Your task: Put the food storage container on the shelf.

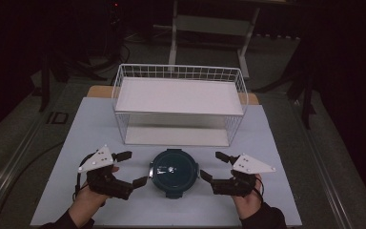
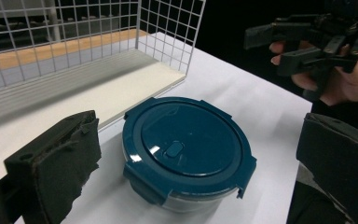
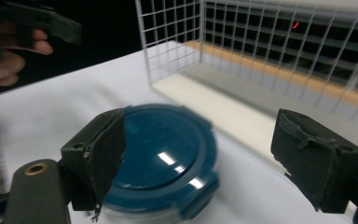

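Observation:
A round container with a dark teal clip-on lid sits on the white table near its front edge. My left gripper is open just to its left, my right gripper open just to its right, neither touching it. In the left gripper view the container lies between and beyond my wide-apart jaws, with the right gripper at the top right. In the right gripper view the container is close behind the left pad, slightly blurred.
A white wire rack with a flat white shelf stands behind the container, its open front facing me. The white table top ends close to both hands at the front. Dark floor and stand legs lie beyond.

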Tool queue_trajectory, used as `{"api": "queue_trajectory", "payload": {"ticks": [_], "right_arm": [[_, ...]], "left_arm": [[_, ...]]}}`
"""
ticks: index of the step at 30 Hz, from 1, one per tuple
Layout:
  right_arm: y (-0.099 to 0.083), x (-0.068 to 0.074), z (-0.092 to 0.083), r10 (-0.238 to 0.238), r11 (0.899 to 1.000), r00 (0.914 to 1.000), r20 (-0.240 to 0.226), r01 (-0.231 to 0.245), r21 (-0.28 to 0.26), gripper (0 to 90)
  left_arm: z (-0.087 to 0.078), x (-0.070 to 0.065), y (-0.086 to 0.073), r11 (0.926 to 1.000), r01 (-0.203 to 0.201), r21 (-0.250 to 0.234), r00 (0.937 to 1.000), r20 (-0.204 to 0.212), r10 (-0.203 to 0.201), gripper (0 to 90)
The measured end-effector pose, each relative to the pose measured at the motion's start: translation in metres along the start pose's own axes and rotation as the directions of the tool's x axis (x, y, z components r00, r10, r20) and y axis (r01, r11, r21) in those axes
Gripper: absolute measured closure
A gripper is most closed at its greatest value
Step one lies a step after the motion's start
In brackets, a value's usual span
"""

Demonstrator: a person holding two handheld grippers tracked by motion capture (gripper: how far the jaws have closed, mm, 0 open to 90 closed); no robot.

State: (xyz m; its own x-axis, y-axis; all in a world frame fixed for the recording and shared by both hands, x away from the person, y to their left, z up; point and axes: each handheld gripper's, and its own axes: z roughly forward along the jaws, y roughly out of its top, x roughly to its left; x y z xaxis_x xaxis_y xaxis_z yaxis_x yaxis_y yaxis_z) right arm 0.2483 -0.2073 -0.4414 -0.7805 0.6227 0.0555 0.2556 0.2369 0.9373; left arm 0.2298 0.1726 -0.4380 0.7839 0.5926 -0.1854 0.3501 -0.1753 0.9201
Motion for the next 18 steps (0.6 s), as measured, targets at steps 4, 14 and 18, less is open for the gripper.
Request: {"api": "queue_trajectory", "payload": {"ticks": [4,14,18], "right_arm": [[-0.003,0.001,-0.002,0.039,0.999,0.9992,-0.004,-0.039,0.023,17.5],[-0.007,0.003,-0.005,0.013,1.0,0.9999,-0.003,-0.013,0.015,11.4],[-0.008,0.002,-0.004,-0.007,1.0,1.0,-0.005,0.007,0.013,11.4]], "left_arm": [[0.009,0.002,0.003,0.9998,0.018,0.012,0.9998,-0.01,-0.018,0.0],[0.035,0.027,-0.003,0.9855,0.14,0.096,0.9901,-0.026,-0.138,0.0],[0.044,0.036,-0.008,0.9671,0.223,0.122,0.9748,-0.032,-0.221,0.0]]}}
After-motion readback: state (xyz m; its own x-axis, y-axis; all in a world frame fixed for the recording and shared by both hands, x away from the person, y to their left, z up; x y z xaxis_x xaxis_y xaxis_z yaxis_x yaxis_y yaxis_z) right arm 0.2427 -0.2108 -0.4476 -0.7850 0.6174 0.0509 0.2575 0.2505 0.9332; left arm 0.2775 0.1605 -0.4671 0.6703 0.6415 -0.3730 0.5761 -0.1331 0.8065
